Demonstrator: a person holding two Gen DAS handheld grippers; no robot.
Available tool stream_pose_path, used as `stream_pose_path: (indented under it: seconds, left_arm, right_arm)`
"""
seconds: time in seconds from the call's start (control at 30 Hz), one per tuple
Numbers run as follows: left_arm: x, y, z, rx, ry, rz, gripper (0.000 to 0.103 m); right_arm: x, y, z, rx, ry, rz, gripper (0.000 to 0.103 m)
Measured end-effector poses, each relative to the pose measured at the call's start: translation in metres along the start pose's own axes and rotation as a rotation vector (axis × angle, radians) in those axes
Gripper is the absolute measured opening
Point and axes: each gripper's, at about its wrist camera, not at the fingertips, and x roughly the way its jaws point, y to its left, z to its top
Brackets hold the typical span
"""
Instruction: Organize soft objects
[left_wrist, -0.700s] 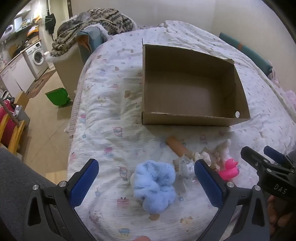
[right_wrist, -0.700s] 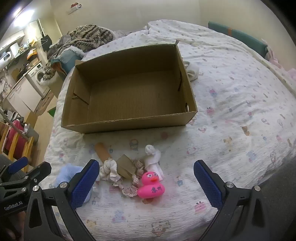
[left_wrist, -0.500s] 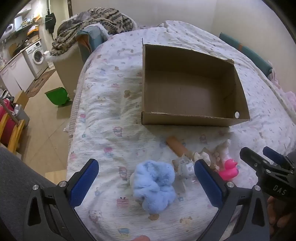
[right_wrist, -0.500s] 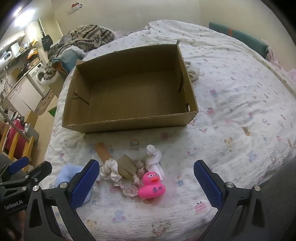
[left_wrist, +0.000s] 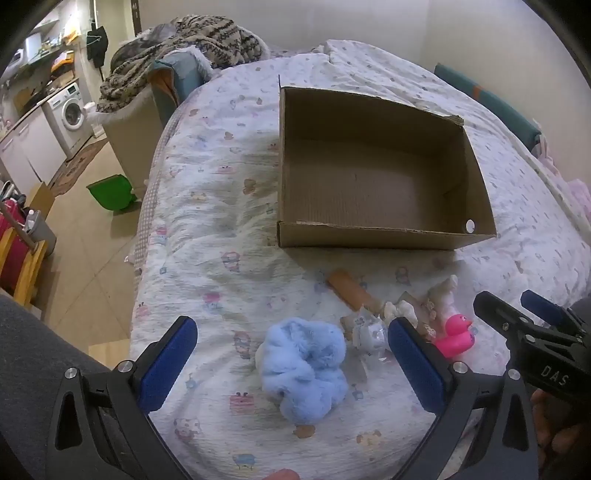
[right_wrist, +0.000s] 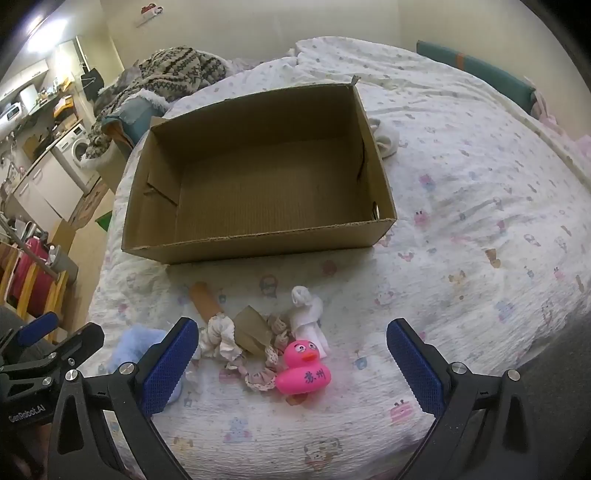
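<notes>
An empty open cardboard box (left_wrist: 380, 236) (right_wrist: 258, 247) sits on the bed. In front of it lies a small pile: a fluffy light-blue soft piece (left_wrist: 304, 369) (right_wrist: 127, 347), a pink rubber duck (right_wrist: 301, 371) (left_wrist: 455, 332), a white rolled cloth (right_wrist: 308, 314), a cream scrunchie (right_wrist: 219, 338), a lacy scrunchie (right_wrist: 262, 373), a brown tube (right_wrist: 205, 301) and brown cloth (right_wrist: 253, 332). My left gripper (left_wrist: 291, 362) is open, over the blue piece. My right gripper (right_wrist: 293, 362) is open, over the duck. Both are empty.
The bed has a patterned white cover (right_wrist: 461, 229). A white sock (right_wrist: 386, 138) lies right of the box. The bed's left edge drops to a tiled floor (left_wrist: 81, 236) with a green bin (left_wrist: 110, 192). A blanket heap (left_wrist: 177, 51) lies behind.
Both grippers have eased slightly forward and down toward the pile. Nothing was taken hold of or moved.
</notes>
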Motion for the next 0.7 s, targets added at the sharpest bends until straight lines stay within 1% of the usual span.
stream_pose_path:
  seconds: [0.27, 0.3, 0.7]
  left_arm:
    - [-0.0026, 0.0014, 0.0001, 0.0, 0.003, -0.004, 0.103]
    - [-0.0024, 0.0017, 0.0001, 0.0, 0.004, -0.005, 0.103]
    - [-0.0019, 0.0018, -0.0004, -0.002, 0.005, -0.005, 0.103]
  right_arm:
    - [0.0053, -0.0008, -0.005, 0.009, 0.006, 0.003, 0.103]
    - [0.0021, -0.0022, 0.0003, 0.015, 0.01, 0.005, 0.103]
    - [0.0035, -0.0017, -0.0019, 0.016, 0.012, 0.005, 0.103]
